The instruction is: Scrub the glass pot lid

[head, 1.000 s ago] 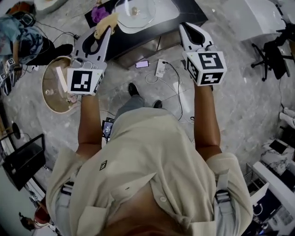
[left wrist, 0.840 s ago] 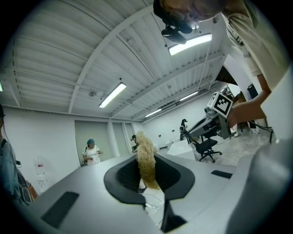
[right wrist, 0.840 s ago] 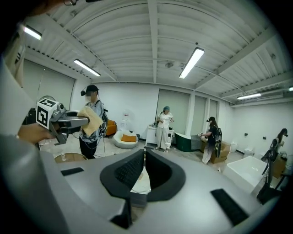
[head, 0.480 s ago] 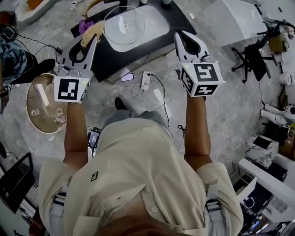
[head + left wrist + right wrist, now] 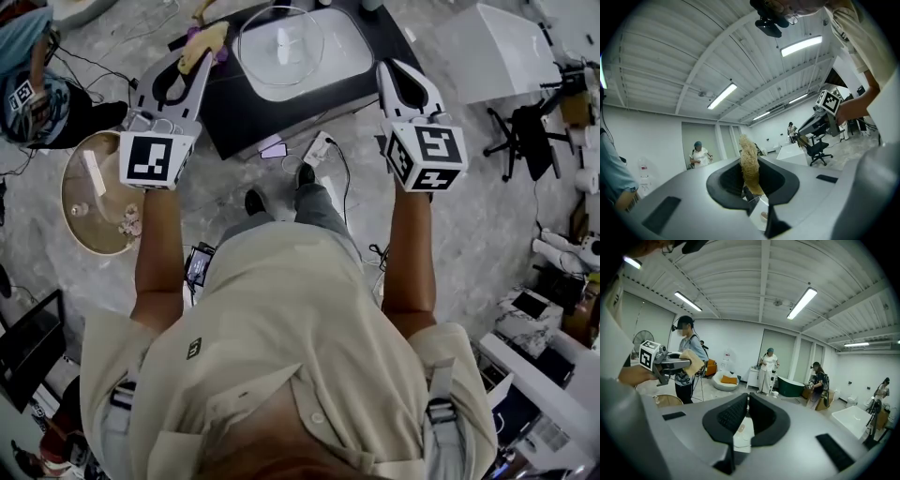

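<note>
Left hand-held gripper (image 5: 749, 180) pinching tan sponge (image 5: 748, 161), right hand-held gripper (image 5: 745, 401) closed empty, round clear glass pot lid (image 5: 278, 42)

Surface (image 5: 234, 108): dark top, at the far end of the head view.
Floor (image 5: 225, 173): grey mottled stone. White power strip (image 5: 319, 147) with cables lies below the surface's front edge, a phone (image 5: 273, 150) just beside it.
Round tray (image 5: 94, 234): tan, on the floor off the surface's left end. Holds a white stick and small bits.
Right side: black office chair (image 5: 530, 141), white table (image 5: 497, 52).
Lower left: dark monitor (image 5: 28, 347).
Room beyond: green tub (image 5: 790, 386), white beanbag (image 5: 725, 380) with orange cushion, person in white (image 5: 767, 370), standing fan (image 5: 643, 341), ceiling strip lights (image 5: 801, 303).
</note>
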Motion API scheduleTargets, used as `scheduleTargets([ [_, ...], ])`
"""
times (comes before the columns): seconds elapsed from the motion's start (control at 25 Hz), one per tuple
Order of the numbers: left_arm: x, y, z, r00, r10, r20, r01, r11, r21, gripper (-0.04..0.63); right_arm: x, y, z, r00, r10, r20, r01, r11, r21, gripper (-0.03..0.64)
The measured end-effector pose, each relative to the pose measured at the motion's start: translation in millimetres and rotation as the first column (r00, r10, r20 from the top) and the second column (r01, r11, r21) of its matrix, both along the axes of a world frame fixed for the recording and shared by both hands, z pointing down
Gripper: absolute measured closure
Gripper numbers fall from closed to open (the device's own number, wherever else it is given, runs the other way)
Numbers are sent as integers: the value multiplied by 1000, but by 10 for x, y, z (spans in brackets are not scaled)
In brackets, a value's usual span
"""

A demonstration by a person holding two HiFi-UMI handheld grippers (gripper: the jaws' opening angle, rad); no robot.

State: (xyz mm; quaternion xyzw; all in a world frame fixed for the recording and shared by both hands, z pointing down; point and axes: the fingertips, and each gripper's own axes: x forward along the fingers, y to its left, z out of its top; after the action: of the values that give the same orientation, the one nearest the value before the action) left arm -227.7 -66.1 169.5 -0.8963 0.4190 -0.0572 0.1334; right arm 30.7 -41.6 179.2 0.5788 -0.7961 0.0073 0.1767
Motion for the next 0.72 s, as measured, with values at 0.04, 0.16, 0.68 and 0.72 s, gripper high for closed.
scheduleTargets([
  [0.04,-32,-25,14,1000,-11,18,11,1000,-5,537,-23,-57,-3,1000,-8,6,8,1000,2,589],
  [0.16,-46,-145,-64,1000,-23,0,23,998,55,537,-84,-259,12,999,-41,20,41,999,4,589],
  [0.68,353,-752,54,993,-93,75,92,996,18,537,96,-1027,114,989,-137,60,138,990,-20,589],
  [0.72,386,-809,74,992,-97,80,96,995,14,537,121,-1085,133,988,-141,61,143,989,-25,589],
])
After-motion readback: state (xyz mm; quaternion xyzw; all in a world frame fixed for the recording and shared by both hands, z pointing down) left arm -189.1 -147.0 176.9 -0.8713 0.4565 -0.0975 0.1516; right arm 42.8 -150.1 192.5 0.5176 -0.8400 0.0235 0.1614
